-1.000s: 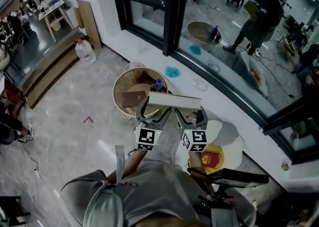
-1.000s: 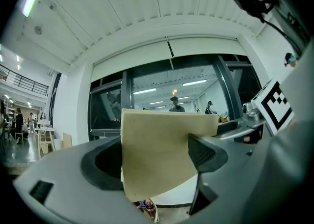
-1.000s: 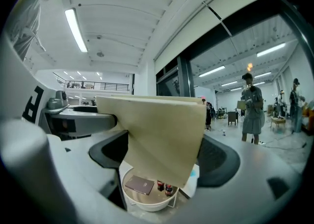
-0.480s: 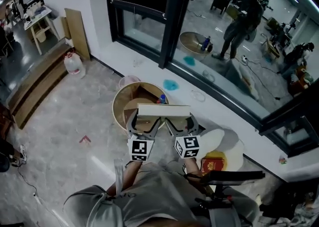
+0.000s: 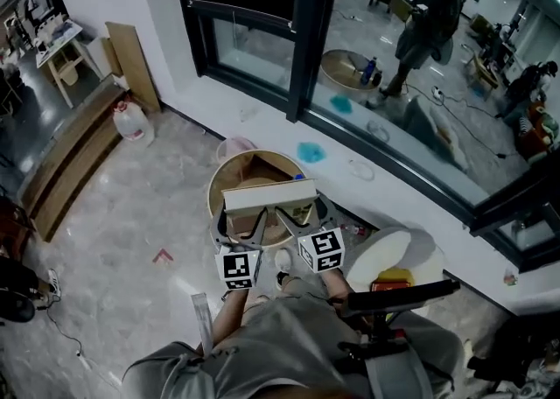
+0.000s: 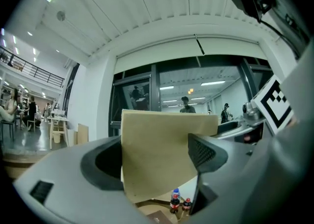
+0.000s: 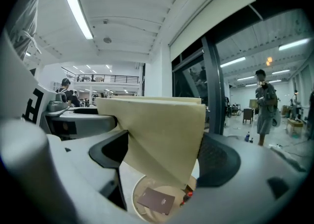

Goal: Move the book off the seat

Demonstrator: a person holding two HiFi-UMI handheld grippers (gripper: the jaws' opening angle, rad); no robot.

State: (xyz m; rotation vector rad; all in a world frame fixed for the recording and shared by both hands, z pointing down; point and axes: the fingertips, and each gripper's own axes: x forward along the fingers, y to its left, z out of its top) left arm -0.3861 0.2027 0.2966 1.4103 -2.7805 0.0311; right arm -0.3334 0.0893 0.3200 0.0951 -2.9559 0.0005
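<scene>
Book (image 5: 269, 195) is off the white seat (image 5: 378, 257), grasped by left gripper (image 5: 248, 213) and right gripper (image 5: 294, 211) alike. Only setting it down remains, probably into the basket (image 5: 229, 165) below.

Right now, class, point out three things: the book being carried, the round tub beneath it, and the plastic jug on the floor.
book (image 5: 267, 196): head view, middle of its pale upper side.
round tub (image 5: 254, 155): head view, on the far rim.
plastic jug (image 5: 133, 122): head view, on its body.
</scene>
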